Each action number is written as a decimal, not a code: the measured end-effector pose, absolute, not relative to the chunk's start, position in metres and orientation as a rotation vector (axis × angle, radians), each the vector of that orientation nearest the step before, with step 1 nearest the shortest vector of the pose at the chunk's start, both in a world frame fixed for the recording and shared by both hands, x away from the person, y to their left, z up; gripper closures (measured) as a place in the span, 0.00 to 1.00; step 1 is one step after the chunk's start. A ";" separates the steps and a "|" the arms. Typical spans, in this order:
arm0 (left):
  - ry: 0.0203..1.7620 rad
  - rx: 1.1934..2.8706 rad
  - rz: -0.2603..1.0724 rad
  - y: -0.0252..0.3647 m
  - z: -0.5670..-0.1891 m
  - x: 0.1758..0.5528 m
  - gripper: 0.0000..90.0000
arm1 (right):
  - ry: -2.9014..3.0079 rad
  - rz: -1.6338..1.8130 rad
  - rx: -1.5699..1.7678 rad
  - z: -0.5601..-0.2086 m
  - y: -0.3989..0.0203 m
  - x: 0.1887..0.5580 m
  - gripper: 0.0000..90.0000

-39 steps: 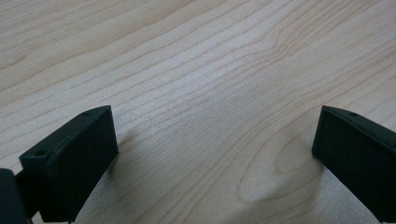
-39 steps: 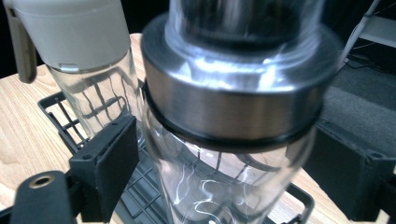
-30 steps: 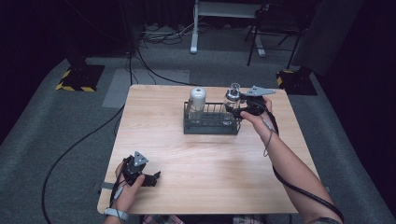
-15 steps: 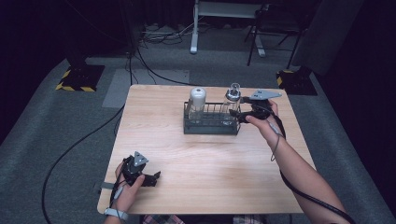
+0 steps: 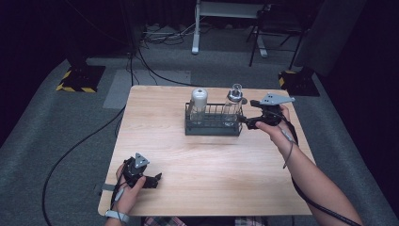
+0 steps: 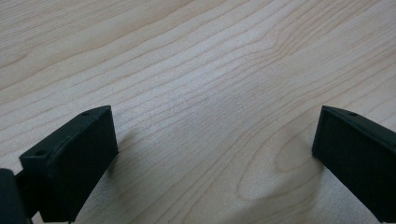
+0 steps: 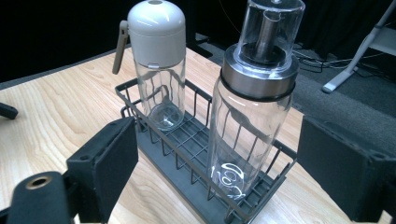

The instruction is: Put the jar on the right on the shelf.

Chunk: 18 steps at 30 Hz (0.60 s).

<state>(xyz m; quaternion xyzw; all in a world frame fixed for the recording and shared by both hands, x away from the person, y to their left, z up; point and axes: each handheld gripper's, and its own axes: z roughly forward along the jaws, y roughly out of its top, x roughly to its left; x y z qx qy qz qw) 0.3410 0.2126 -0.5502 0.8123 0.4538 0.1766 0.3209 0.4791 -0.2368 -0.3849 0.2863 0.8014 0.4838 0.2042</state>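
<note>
A dark wire rack (image 5: 212, 127) stands on the wooden table (image 5: 211, 160) at the back middle. In it are two upright clear glass bottles: one with a white domed cap (image 5: 198, 104) on the left, one with a steel collar and clear cap (image 5: 234, 101) on the right. My right gripper (image 5: 242, 120) hovers just right of the rack, open, level with the steel-collared bottle (image 7: 254, 116) and apart from it. The white-capped bottle (image 7: 156, 65) stands farther along the rack (image 7: 187, 158). My left gripper (image 5: 157, 178) rests low at the table's near left, open over bare wood (image 6: 215, 126).
A black cable (image 5: 80, 146) runs over the grey floor left of the table. Behind the table are a desk frame (image 5: 197, 28) and a chair base (image 5: 263, 33). Yellow-black striped bases (image 5: 75, 80) sit at both back corners.
My right gripper has drawn back to the right and slightly up, away from the steel-collared bottle, which stays in the rack. The left gripper has not moved.
</note>
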 end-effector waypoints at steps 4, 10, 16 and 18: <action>1.192 2.134 0.464 0.213 -0.550 0.341 0.00 | 2.237 1.356 0.794 -0.383 -0.239 0.475 0.14; 1.193 2.134 0.464 0.213 -0.550 0.341 0.00 | 2.237 1.364 0.791 -0.381 -0.245 0.468 0.14; 1.192 2.134 0.464 0.213 -0.550 0.341 0.00 | 2.231 1.372 0.796 -0.382 -0.254 0.461 0.14; 1.191 2.136 0.465 0.213 -0.550 0.341 0.00 | 2.229 1.375 0.806 -0.382 -0.258 0.459 0.14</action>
